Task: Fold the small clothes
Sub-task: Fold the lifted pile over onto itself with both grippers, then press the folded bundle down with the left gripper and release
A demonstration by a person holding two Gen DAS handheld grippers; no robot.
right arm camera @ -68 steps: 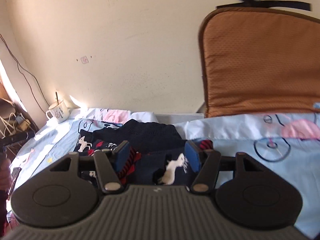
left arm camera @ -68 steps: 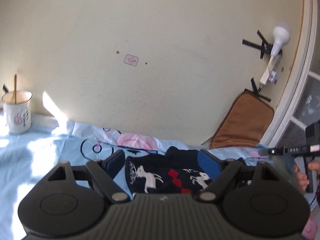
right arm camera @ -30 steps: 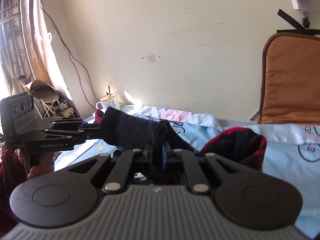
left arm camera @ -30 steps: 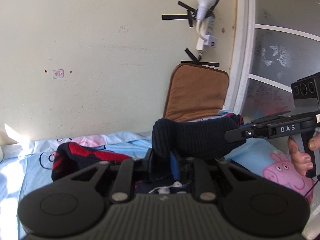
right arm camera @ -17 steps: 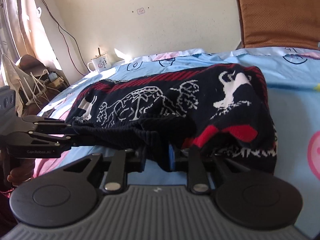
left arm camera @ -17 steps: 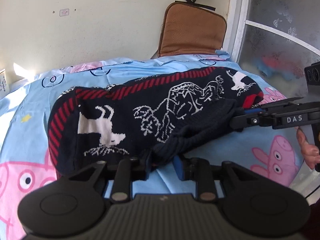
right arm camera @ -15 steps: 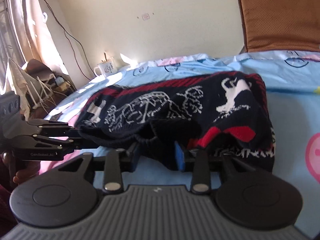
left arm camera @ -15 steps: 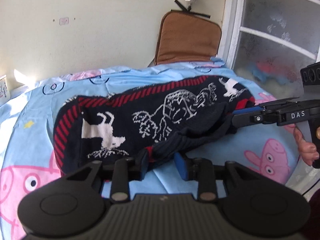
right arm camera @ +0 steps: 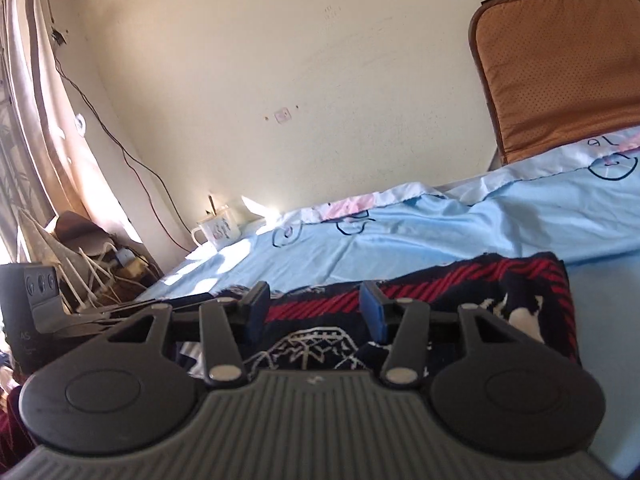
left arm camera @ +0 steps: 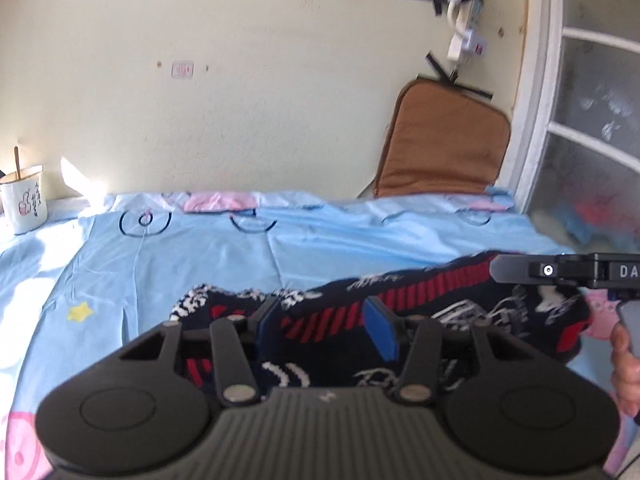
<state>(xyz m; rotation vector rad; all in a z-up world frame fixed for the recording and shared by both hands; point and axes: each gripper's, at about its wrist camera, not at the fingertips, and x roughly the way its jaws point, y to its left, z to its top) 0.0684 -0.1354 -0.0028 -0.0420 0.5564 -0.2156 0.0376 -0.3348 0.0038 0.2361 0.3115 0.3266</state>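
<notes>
Fingers (left arm camera: 379, 334) of your left gripper (left arm camera: 324, 330) stand wide apart with nothing between the blue pads, hanging just over the near edge of the sweater (left arm camera: 460, 308). Your right gripper (right arm camera: 314, 312) shows the same: its fingers (right arm camera: 370, 312) are spread wide and grip nothing, with the knit lying below and ahead of them.

That small navy sweater, with red stripes and white figures, lies flat on the light blue cartoon bedsheet (left arm camera: 240, 256). Its long axis runs across the bed, from your left side to your right, roughly parallel to the wall. In the right wrist view the red-striped band (right arm camera: 460, 276) runs along the far edge, toward the wall, and one short end (right arm camera: 560, 304) sits to the right of the fingers. In the left wrist view your right gripper's black body (left arm camera: 560, 271) reaches in from the right over the sweater's far end, with your hand (left arm camera: 624, 364) on its handle. Motion blur hides the finer pattern there.

A white mug (left arm camera: 24, 200) stands at the far left corner of the bed by the wall, with a thin stick (left arm camera: 17, 163) standing upright in it; whether it holds anything else you cannot tell. A brown cushion (left arm camera: 440, 148) leans against the wall at the far right.
</notes>
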